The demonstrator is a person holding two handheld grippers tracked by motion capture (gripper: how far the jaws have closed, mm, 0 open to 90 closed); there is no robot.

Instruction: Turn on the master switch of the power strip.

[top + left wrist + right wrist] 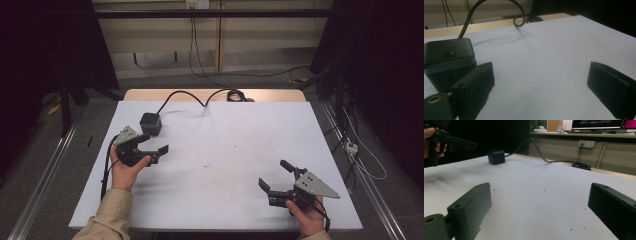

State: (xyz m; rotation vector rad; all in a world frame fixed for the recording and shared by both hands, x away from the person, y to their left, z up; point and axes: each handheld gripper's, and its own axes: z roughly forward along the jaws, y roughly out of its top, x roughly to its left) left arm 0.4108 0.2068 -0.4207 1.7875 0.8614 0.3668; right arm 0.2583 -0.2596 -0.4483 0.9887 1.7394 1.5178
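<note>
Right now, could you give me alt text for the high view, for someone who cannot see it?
A person's two hands each hold an open black gripper over a white table: the left gripper beside a black cube-shaped power socket, the right gripper near the front right corner. The socket's black cable loops to the table's far edge.

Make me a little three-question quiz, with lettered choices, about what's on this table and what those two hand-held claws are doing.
1. Where does the black cube sit?
A. beside the left gripper
B. beside the right gripper
C. at the table's middle

2. How many cubes stand on the white table?
A. one
B. two
C. three

3. How are both grippers' fingers?
A. shut
B. open, holding nothing
C. clamped on the cable

Answers: 1 A, the cube stands just beyond the left gripper. 2 A, a single cube with its cable. 3 B, bare table shows between each pair.
</note>
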